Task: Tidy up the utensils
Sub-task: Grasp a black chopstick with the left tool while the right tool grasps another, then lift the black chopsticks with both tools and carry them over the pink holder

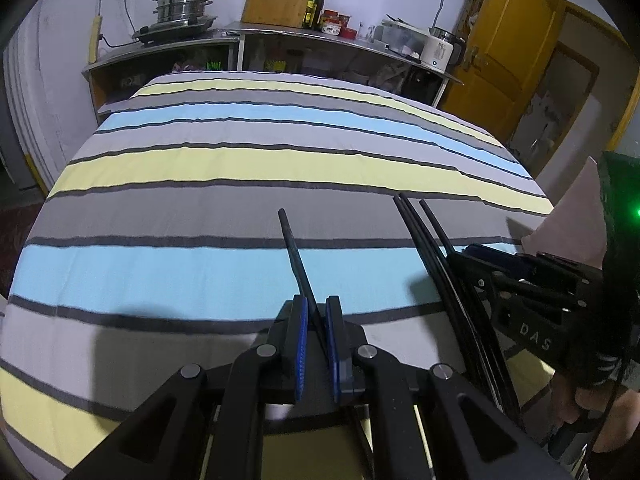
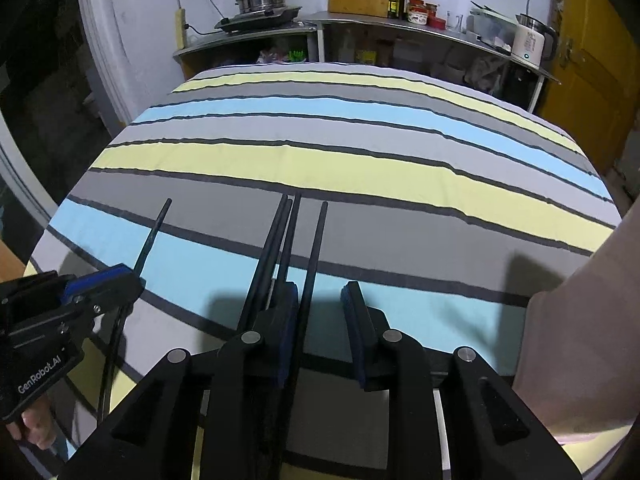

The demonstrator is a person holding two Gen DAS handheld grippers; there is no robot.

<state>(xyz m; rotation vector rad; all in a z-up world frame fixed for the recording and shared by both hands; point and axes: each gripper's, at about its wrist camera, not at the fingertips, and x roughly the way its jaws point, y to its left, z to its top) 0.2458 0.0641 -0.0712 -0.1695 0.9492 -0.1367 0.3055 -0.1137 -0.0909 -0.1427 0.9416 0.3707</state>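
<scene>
Blue-padded jaws of the left gripper (image 1: 317, 322) are clamped on a single black chopstick (image 1: 296, 258), which is held above the striped tablecloth (image 1: 240, 168). Jaws of the right gripper (image 2: 320, 300) are spread, with one chopstick (image 2: 312, 264) lying loose between them. Three further chopsticks (image 2: 272, 248) are grouped just left of it on the cloth-covered counter.

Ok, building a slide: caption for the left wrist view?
Left gripper shut on one black chopstick above the striped cloth, other chopsticks alongside.
</scene>
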